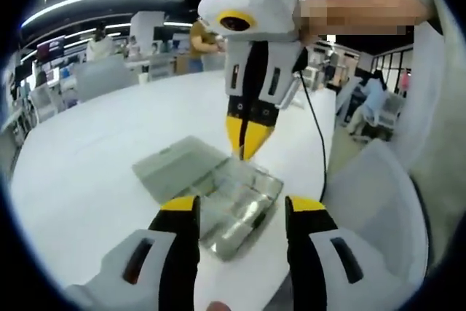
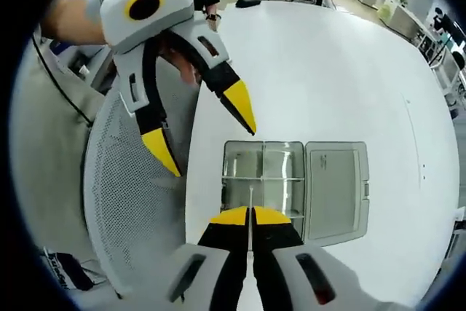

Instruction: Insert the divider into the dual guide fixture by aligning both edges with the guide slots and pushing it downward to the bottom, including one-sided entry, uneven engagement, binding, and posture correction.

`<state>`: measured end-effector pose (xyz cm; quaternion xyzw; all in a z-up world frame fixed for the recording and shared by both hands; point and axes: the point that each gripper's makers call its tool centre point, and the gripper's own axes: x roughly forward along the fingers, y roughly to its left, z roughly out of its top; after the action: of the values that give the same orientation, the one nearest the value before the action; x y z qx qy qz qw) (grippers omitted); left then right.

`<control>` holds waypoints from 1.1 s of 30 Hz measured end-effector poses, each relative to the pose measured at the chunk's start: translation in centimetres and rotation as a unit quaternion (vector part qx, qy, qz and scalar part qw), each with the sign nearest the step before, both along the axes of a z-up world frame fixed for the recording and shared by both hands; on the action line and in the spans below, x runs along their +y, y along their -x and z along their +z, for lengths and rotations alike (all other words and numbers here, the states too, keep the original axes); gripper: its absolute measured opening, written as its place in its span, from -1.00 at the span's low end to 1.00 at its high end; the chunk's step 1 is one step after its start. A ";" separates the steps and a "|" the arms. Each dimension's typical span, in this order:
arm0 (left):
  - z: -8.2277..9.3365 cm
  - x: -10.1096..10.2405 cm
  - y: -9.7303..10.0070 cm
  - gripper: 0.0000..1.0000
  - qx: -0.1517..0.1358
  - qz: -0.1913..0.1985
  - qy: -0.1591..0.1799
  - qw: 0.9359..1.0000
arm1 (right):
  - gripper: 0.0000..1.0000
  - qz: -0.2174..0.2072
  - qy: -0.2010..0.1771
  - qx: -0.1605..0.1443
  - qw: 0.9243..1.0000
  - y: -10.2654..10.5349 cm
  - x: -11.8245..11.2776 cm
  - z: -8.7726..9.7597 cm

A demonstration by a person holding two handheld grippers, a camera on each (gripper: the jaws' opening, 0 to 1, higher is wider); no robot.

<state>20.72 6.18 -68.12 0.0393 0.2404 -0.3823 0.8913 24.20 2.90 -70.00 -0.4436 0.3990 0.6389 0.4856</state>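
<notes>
Above the clear box [image 2: 291, 183], right tool [image 2: 251, 218] pinching the divider [image 2: 251, 198] upright, left tool [image 2: 207, 132] spread wide alongside

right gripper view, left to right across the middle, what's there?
Mesh chair back → left gripper, open → clear compartment box with the thin divider held in the right gripper → the box's open lid → bare white table.

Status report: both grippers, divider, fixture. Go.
Right gripper shut on divider, poised over clear fixture box, lid open. Left gripper open, hovering beside the box. Nothing blocking the slots.
</notes>
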 end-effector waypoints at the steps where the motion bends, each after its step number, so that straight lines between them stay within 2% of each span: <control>1: 0.0 0.1 0.0 0.00 0.000 0.004 -0.001 1.000 | -1.00 0.002 0.002 -0.001 1.000 0.0 0.0 -0.1; 17: -0.1 0.8 -0.3 0.24 -0.003 0.037 -0.004 0.999 | -1.00 -0.003 0.018 -0.020 1.000 -0.6 0.8 -1.0; 33: -0.5 0.7 -0.3 0.25 0.003 0.043 0.001 0.999 | -1.00 -0.001 0.025 -0.018 1.000 -0.5 1.1 -1.8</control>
<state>21.01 6.86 -68.65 0.0270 0.2439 -0.3442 0.9063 24.65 4.01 -71.82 -0.4670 0.4066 0.6196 0.4823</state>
